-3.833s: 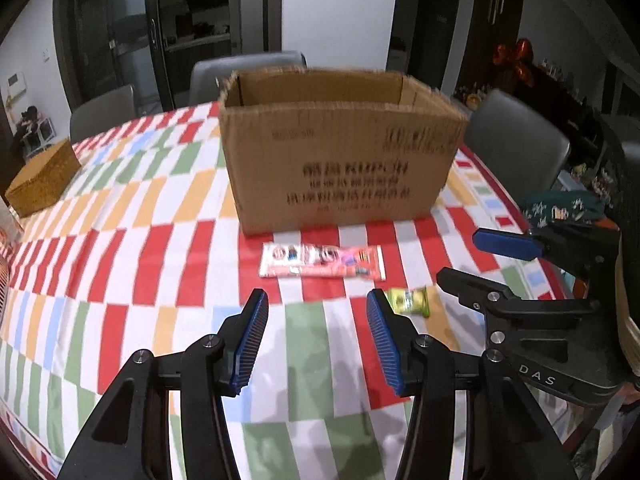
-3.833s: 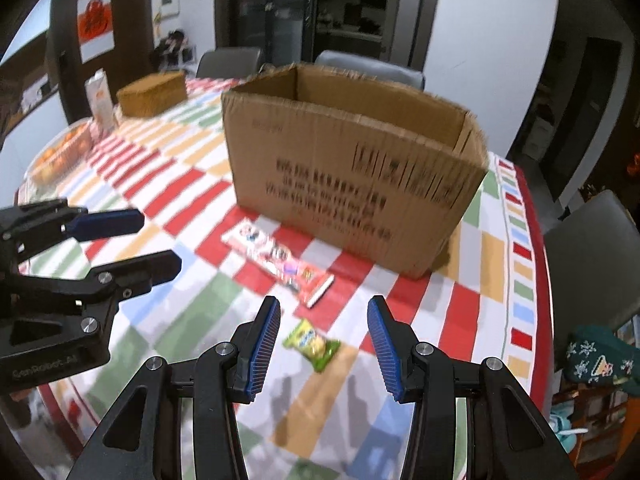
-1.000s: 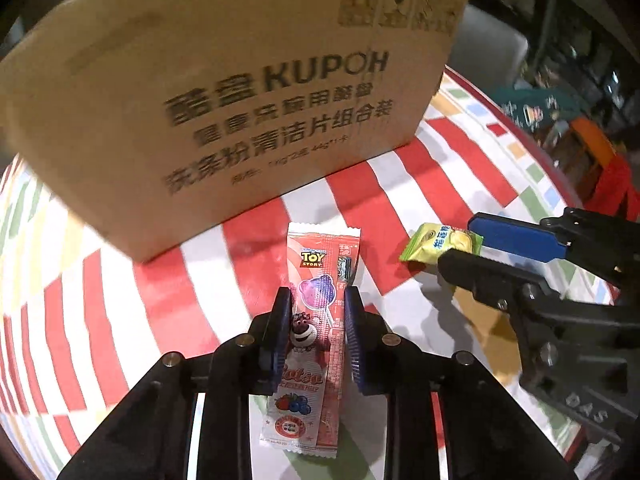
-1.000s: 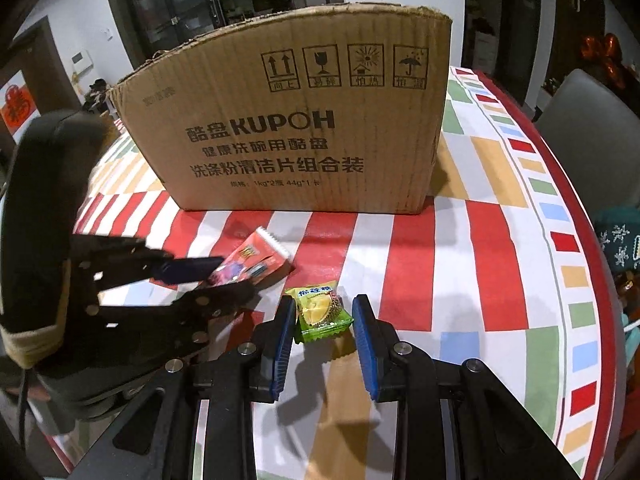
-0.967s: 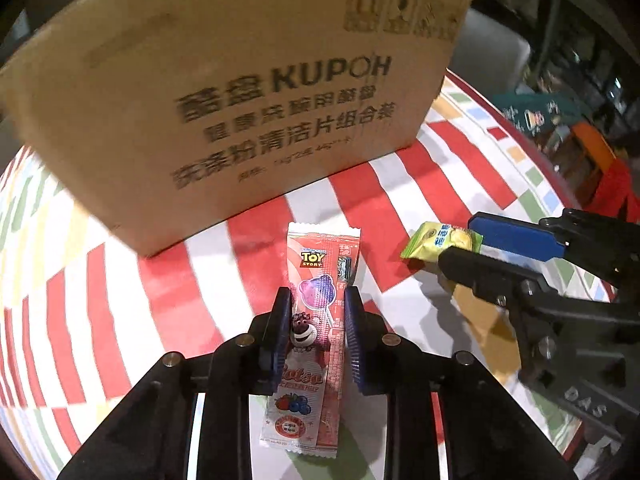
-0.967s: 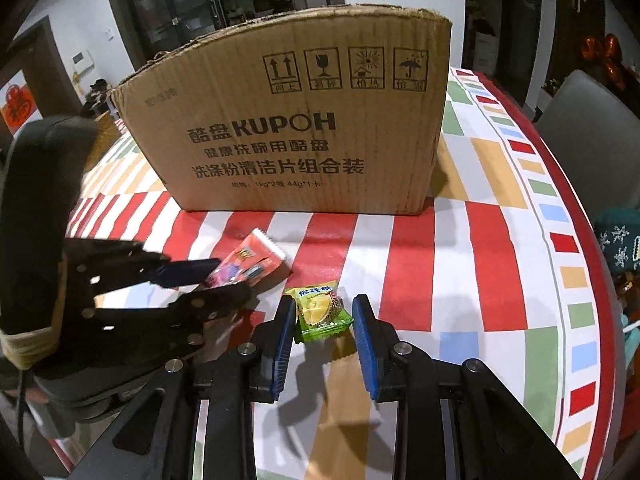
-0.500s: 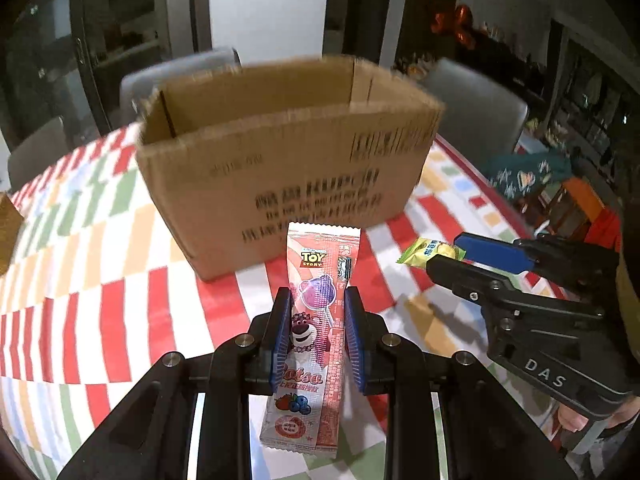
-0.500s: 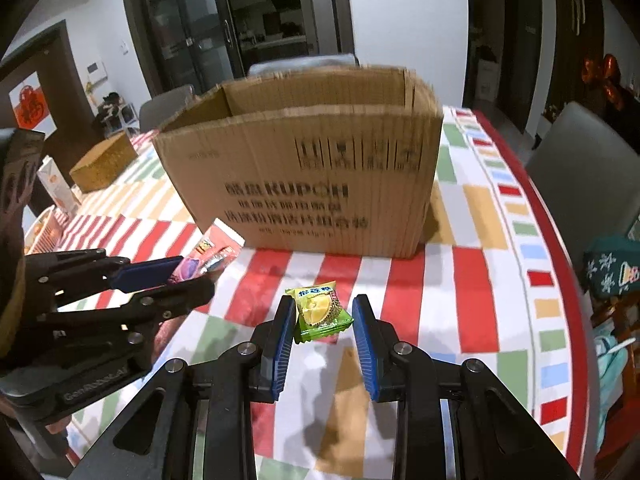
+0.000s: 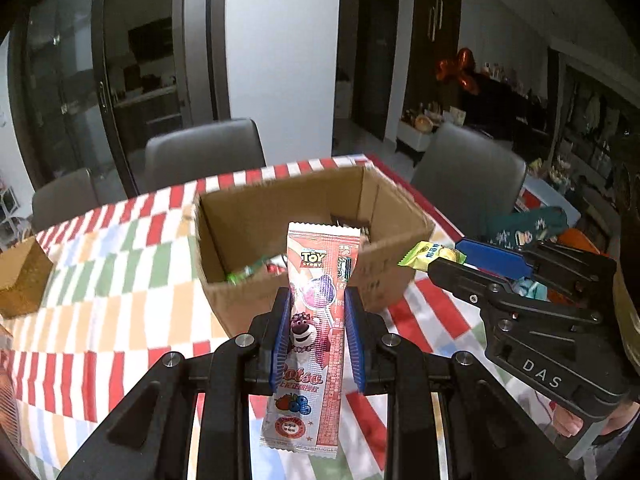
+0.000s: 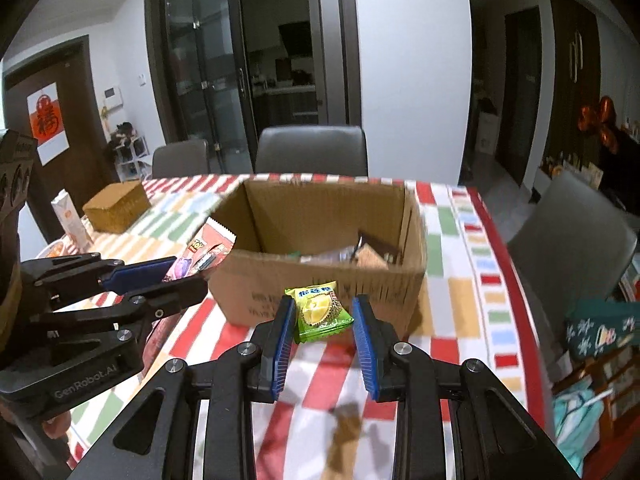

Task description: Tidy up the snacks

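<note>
table: 1, edges cut off | chairs: 3 | box: 1, open, contents blurred | left gripper: clamps lollipop above table, before box | right gripper: clamps candy likewise

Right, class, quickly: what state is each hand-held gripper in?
Left hand-held gripper: closed on the pink lollipop packet.
Right hand-held gripper: closed on the green durian candy.

We read "TOY STORY" and "Rotsa" on the long pink lollipop wrapper. "DAS" stands in pale letters on the black right tool, and "GenRobot.AI" on the black left tool.
</note>
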